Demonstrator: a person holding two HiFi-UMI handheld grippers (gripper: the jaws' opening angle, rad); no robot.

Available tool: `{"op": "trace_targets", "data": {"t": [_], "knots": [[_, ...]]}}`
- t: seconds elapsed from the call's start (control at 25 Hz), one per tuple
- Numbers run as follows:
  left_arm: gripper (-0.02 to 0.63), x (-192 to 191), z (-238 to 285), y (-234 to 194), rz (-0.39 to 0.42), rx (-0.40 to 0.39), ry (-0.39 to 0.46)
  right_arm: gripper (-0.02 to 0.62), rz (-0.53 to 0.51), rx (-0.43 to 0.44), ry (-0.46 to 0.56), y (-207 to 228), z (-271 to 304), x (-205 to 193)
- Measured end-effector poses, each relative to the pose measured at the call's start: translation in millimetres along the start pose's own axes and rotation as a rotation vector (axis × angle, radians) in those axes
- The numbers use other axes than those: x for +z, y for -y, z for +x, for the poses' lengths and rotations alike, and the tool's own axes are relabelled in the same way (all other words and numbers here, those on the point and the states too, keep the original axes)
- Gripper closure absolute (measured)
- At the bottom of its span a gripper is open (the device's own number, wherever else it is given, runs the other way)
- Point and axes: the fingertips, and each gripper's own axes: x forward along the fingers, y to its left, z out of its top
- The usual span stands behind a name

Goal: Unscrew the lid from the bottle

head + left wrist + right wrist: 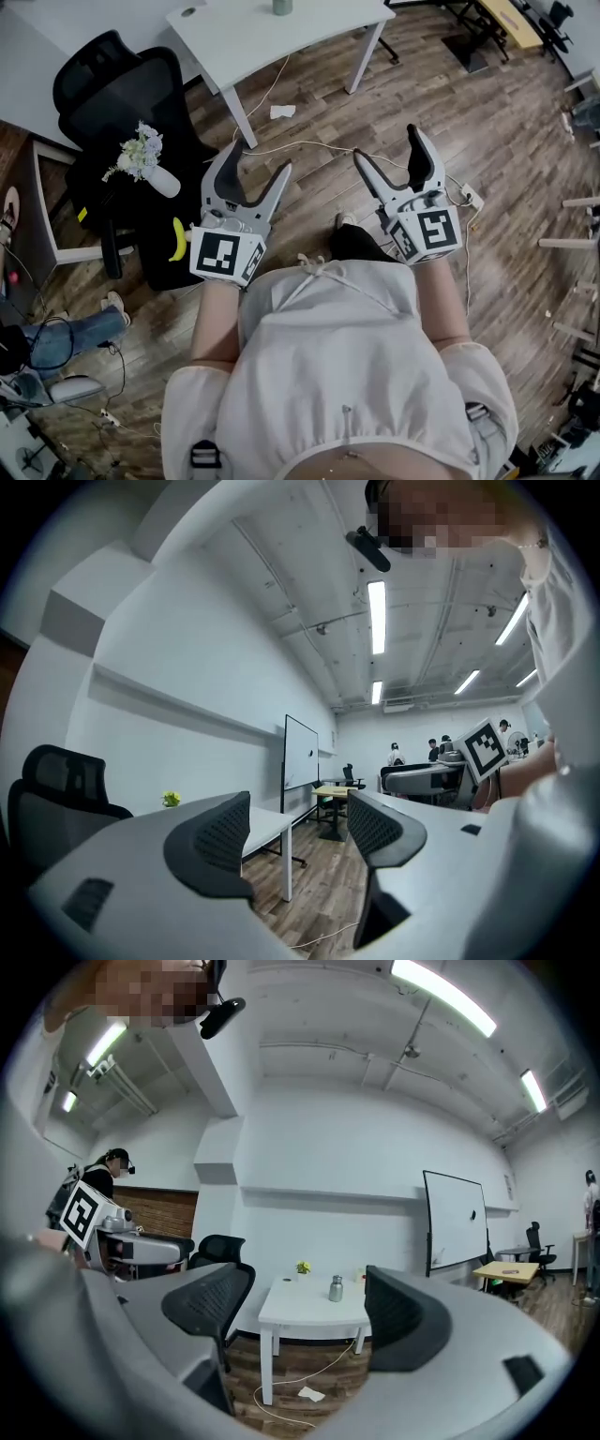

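The left gripper (255, 164) (298, 832) and the right gripper (389, 145) (305, 1312) were held level in front of the person, side by side. Each had its two dark ribbed jaws spread wide, with nothing between them but air.

The small silver metal bottle (336, 1288) stood upright on the white rectangular table (300, 1309), well ahead of the right gripper. It was framed in the gap between that gripper's jaws, nearer the right-hand one and far beyond both. Its lid showed only as a slightly darker cap, too small to make out in detail.

In the head view the bottle (282, 6) was cut off by the top edge, so only its lower part showed. It sat on the table (281, 37) ahead of both grippers.

The left gripper view did not show the bottle. Its left-hand jaw hid most of the table, leaving one corner and a leg visible.

To the left of the left gripper stood a black mesh office chair (112, 84). Nearer to it lay a white vase of pale flowers (145, 159) and a yellow banana (177, 239) on something dark whose shape was unclear.

A white cable (309, 148) trailed over the wooden floor beneath the grippers. The person's pale top covered the lower middle of the head view.
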Motion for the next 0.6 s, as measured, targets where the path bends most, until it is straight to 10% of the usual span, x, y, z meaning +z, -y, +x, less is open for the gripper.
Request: {"op": "trace_targets", "data": {"t": [0.6], "knots": [[0.284,-27.6,173.8,-51.0,0.021,0.254,-0.075,0.187,0.047,0.225,-0.037,155.5,165.4,-34.5]]}}
